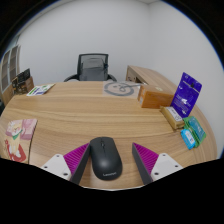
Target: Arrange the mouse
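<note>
Resting between two open fingers (pixel 105 168): one black mouse (pixel 105 158) on wooden desk (pixel 95 115), gaps either side.

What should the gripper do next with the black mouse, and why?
Probably close the fingers gently. The black mouse rests on the wooden table between the open gripper fingers, with a gap at each side, so it looks lined up but not yet held.
</note>
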A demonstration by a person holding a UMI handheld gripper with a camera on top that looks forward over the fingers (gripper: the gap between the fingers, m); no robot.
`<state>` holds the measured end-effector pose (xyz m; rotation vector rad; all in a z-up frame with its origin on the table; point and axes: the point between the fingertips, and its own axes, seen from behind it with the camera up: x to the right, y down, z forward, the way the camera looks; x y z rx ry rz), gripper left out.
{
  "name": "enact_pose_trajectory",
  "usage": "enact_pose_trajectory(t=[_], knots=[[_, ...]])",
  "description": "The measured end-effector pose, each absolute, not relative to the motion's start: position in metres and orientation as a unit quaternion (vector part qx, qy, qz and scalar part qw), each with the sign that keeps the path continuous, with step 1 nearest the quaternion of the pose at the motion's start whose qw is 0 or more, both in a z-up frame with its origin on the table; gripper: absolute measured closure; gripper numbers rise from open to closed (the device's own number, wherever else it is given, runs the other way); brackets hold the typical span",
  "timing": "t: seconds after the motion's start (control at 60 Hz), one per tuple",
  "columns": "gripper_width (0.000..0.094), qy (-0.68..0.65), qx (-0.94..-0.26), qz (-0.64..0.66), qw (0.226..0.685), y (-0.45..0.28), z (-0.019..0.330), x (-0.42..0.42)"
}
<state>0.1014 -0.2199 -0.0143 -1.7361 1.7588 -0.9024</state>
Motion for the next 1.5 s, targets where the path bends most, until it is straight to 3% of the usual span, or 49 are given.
enact_pose_trajectory(t=[0.25,0.333,0.433,0.667,0.783,0.933,1.117,1.317,1.4,1.5], knots=[[0.0082,0.653,-0.633,-0.332,0.251,-0.227,-0.016,0.108],[0.0194,0.654,-0.635,-0.320,0.256,-0.221,-0.018,0.108],[0.0434,0.651,-0.643,-0.309,0.262,-0.210,-0.020,0.108],[0.0514,0.654,-0.639,-0.306,0.263,-0.209,-0.020,0.106],[0.0626,0.658,-0.638,-0.305,0.259,-0.210,-0.019,0.107],[0.0647,0.664,-0.636,-0.302,0.250,-0.211,-0.017,0.107],[0.0647,0.658,-0.623,-0.331,0.265,-0.198,0.058,0.115],[0.0645,0.610,-0.639,-0.329,0.332,-0.091,0.152,0.132],[0.0647,0.590,-0.653,-0.317,0.354,-0.035,0.161,0.134],[0.0646,0.570,-0.675,-0.290,0.367,0.037,0.144,0.131]])
